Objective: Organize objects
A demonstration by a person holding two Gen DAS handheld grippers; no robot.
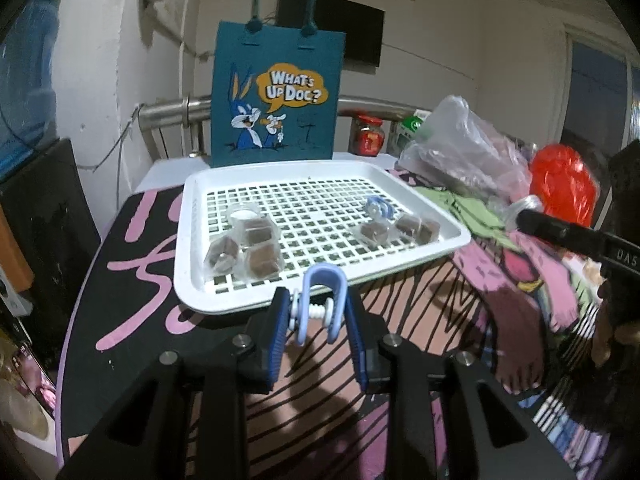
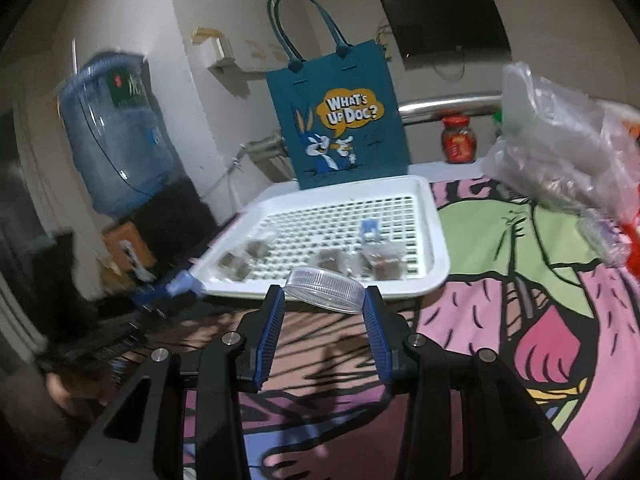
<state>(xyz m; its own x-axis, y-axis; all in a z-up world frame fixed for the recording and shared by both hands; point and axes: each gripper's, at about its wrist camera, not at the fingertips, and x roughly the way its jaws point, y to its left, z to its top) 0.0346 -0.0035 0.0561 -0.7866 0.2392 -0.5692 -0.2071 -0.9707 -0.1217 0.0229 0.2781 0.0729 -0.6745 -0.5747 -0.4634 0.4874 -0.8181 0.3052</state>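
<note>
With the left claw (image 1: 316, 322) pinching a blue clip (image 1: 320, 304) and the right claw (image 2: 325, 312) pinching a clear lid (image 2: 326, 289), both sit at lower centre. Each should probably be lowered gently into the white tray (image 1: 192, 248) beside matching items.

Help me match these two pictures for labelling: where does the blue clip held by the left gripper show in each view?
Left wrist view: blue clip at bottom centre, between the left gripper fingers, before the white tray.
Right wrist view: blurred, at left near the tray's corner.
Shared landmark: the teal bag behind the tray.
</note>
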